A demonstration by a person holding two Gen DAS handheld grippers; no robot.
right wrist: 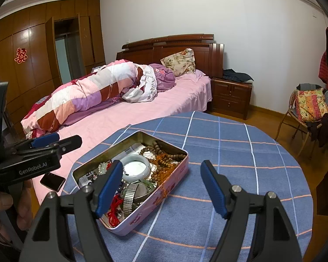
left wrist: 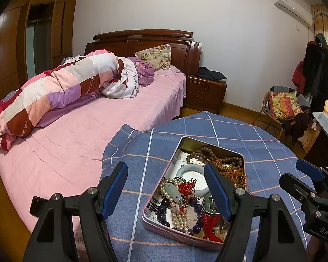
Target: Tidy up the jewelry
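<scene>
Both tongs open, empty. Tin (left wrist: pixel 161 198) lies under left tongs' (left wrist: pixel 166 187) right finger, left of right tongs (right wrist: pixel 161 187); left nearer.

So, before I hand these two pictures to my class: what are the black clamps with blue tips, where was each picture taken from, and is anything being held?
No robot arm here: a person holds a two-finger gripper in each hand, with a camera on each looking along its fingers. One picture is from the left gripper, the other from the right gripper. Both are open and hold nothing. On the blue checked tablecloth sits an open pink tin of tangled jewelry: a pale bangle, wooden beads, a pearl strand, a metal watch band. A phone lies on the pink bed.
</scene>
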